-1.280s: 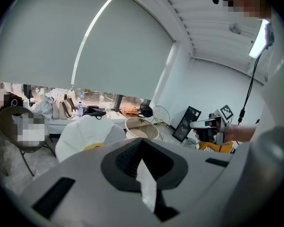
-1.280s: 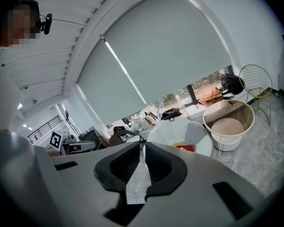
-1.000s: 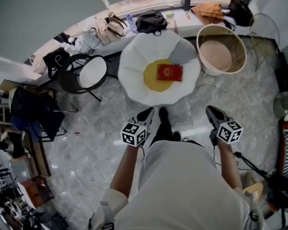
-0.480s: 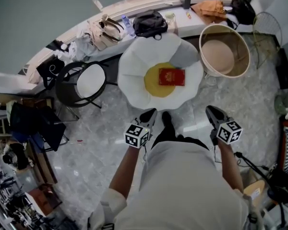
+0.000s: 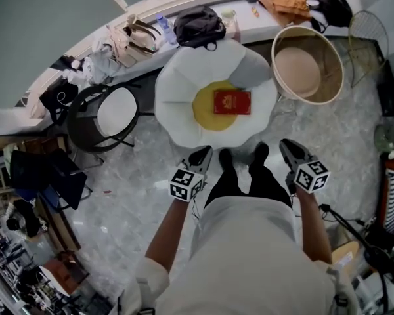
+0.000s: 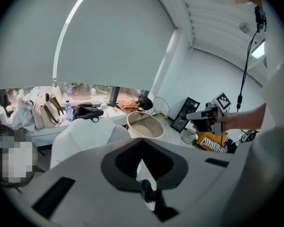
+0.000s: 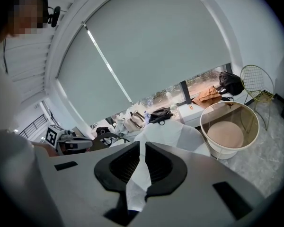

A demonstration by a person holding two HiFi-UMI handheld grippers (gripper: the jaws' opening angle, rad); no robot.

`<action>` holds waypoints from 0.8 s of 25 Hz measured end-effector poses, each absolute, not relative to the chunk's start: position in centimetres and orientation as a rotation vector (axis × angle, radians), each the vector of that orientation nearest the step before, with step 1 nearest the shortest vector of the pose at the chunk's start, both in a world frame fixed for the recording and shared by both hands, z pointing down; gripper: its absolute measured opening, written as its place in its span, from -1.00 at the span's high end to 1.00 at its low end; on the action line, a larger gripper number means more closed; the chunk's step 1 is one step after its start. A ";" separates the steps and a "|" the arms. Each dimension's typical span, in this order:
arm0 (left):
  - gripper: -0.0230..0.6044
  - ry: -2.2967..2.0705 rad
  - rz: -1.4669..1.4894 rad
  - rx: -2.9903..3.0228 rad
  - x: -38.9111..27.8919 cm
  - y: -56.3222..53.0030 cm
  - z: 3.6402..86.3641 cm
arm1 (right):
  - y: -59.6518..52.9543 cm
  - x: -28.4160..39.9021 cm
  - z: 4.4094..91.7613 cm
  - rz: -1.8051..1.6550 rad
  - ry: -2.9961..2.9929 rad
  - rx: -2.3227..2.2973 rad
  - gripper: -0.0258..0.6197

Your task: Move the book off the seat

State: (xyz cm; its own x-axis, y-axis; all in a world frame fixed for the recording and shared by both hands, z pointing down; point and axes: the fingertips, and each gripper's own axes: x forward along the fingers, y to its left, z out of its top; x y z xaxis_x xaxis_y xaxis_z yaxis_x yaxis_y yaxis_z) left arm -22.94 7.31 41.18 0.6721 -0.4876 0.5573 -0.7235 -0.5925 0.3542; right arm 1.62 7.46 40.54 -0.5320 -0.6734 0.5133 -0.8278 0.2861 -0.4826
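Where the book lies: book [image 5: 232, 102] flat, red cover up, on the yellow cushion [image 5: 203, 110] at the middle of the white seat [image 5: 177, 77], toward the cushion edge nearest the round tub [image 5: 307, 64]
Handling, judged: thin, stiff-covered and light; the glossy cover could slip in a shallow pinch; the cushion looks soft, so an edge pressed down may sink rather than lift
Where to take hold, judged: the long edge facing the person, or a near corner, with the jaws over cover and pages together; which side is the spine cannot be told
Left gripper [image 5: 203, 153]: jaws together, nothing between them; short of the seat's near edge, well apart from the book
Right gripper [image 5: 287, 148]: jaws all but together, only a slit, nothing in it; likewise short of the seat
Consequence, judged: the jaws must open before any hold
Surroundings: black chair [image 5: 115, 110] beside the seat; black bag [image 5: 198, 26] beyond its far edge
Change from a second ago: two shoes [image 5: 224, 161] now show at the seat's near edge where one showed, so the person has stepped up; book unmoved on the cushion; both grippers in the same posture
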 end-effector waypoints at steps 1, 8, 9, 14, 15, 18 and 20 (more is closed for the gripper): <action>0.92 -0.935 0.550 2.310 -22.5 7.0 41.5 | 6.9 2.0 40.9 1.081 -2.338 1.380 0.74; 0.92 -1.040 0.553 2.199 -19.3 3.6 45.4 | 2.0 4.1 45.3 1.133 -2.323 1.252 0.74; 0.92 -1.056 0.549 2.188 -18.7 3.0 45.9 | 1.3 4.2 46.0 1.134 -2.324 1.223 0.74; 0.92 -1.138 0.517 2.131 -16.4 0.3 49.1 | -1.7 4.9 49.9 1.148 -2.334 1.089 0.74; 0.92 -1.155 0.512 2.115 -16.1 -0.4 50.0 | -2.4 5.1 50.6 1.154 -2.333 1.067 0.74; 0.91 -1.192 0.521 2.070 -15.5 -2.7 52.8 | -4.8 5.6 53.4 1.174 -2.321 1.015 0.74; 0.91 -1.214 0.525 2.048 -15.5 -4.2 54.7 | -6.2 5.6 55.5 1.183 -2.310 0.990 0.74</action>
